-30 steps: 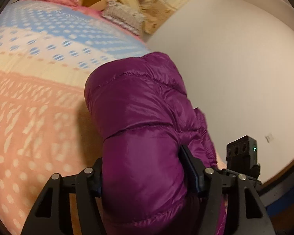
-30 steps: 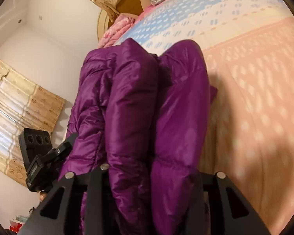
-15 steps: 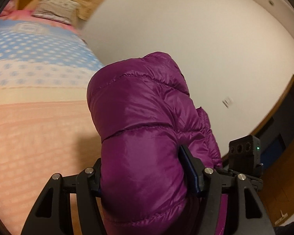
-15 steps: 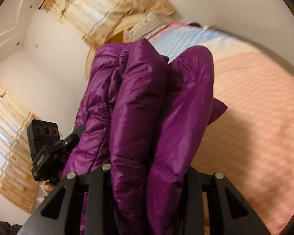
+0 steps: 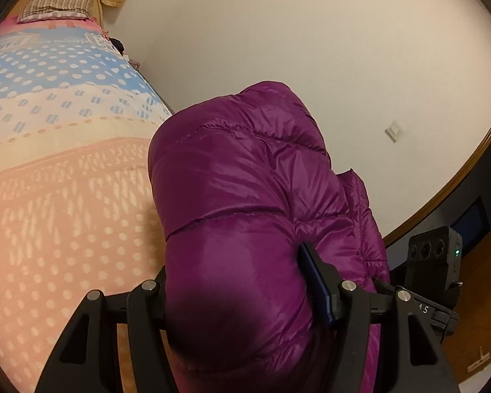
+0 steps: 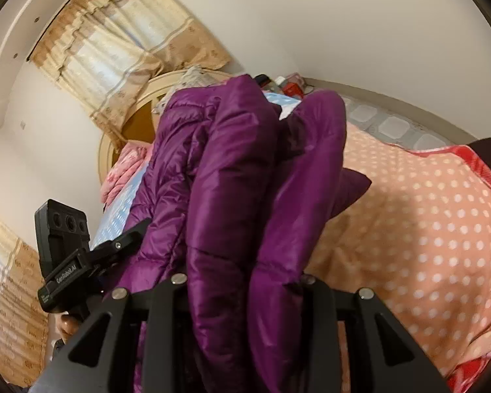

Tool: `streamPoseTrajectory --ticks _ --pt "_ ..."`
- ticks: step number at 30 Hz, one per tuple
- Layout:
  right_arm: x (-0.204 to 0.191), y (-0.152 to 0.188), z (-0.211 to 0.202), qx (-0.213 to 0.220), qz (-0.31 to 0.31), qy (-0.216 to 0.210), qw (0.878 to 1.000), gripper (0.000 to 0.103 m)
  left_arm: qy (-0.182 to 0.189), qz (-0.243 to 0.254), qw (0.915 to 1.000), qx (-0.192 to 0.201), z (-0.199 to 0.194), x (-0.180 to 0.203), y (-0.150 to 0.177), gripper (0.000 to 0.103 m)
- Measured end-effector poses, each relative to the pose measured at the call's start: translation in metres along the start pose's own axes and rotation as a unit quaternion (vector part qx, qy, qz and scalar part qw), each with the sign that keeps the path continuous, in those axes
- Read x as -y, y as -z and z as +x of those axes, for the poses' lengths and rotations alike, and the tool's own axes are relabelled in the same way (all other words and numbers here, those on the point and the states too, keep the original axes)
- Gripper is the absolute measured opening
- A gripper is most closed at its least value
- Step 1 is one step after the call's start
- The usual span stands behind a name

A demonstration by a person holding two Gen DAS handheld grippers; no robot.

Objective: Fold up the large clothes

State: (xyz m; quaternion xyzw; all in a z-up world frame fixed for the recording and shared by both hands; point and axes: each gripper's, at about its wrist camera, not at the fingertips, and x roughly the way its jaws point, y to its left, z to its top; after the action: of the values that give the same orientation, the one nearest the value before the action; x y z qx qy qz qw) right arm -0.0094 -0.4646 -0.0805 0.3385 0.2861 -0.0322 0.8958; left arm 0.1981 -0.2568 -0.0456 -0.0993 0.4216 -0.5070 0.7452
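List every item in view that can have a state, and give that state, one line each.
Purple puffer jacket: bunched, held up over the bed by both claws.
Left claw: shut on the jacket.
Right claw: shut on the jacket's folds.
Bed cover: spread flat.
Curtain: drawn.

**Purple jacket bunched in the right gripper, above the bed**

The right gripper (image 6: pixel 242 291) is clamped on thick folds of the purple puffer jacket (image 6: pixel 232 177). The left gripper (image 6: pixel 81 262) sits against the jacket's far side. Beneath lies a peach dotted blanket (image 6: pixel 425 229); cream curtains (image 6: pixel 114 49) hang behind.
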Motion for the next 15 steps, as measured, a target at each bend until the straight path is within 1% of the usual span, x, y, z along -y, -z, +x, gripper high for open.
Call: streamPoseTrajectory --ticks 2,4,6,9,10,12,13,14,15 --pt "0.01 -0.001 -0.002 -0.005 -0.001 0.007 1.0 0.034 -0.015 0.005 0.9999 -0.005 0.012 0.002 0.001 0.063" --pt "0.017 -0.003 0.007 -0.011 0.001 0.009 1.0 0.034 -0.037 0.003 0.9993 -0.011 0.024 -0.003 0.002 0.063" --pt "0.027 -0.005 0.02 -0.018 0.002 0.012 1.0 0.034 -0.067 0.007 0.9976 -0.015 0.035 -0.008 0.002 0.063" --pt "0.032 -0.012 0.052 -0.031 -0.003 0.028 0.999 0.033 -0.126 0.028 0.9913 -0.023 0.056 -0.015 0.006 0.064" --pt "0.037 -0.011 0.064 -0.038 -0.003 0.036 0.999 0.033 -0.137 0.028 0.9899 -0.023 0.058 -0.017 0.008 0.064" --pt "0.047 -0.015 0.078 -0.04 -0.008 0.054 0.998 0.033 -0.155 0.016 0.9876 -0.019 0.064 -0.024 0.012 0.067" --pt "0.053 -0.016 0.083 -0.038 -0.009 0.059 0.998 0.034 -0.164 0.015 0.9862 -0.018 0.066 -0.026 0.014 0.071" --pt "0.062 -0.017 0.082 -0.038 -0.002 0.055 0.998 0.035 -0.183 0.022 0.9827 -0.016 0.07 -0.027 0.017 0.075" --pt "0.069 -0.018 0.084 -0.041 0.013 0.049 0.998 0.038 -0.201 0.034 0.9789 -0.012 0.073 -0.026 0.02 0.077"
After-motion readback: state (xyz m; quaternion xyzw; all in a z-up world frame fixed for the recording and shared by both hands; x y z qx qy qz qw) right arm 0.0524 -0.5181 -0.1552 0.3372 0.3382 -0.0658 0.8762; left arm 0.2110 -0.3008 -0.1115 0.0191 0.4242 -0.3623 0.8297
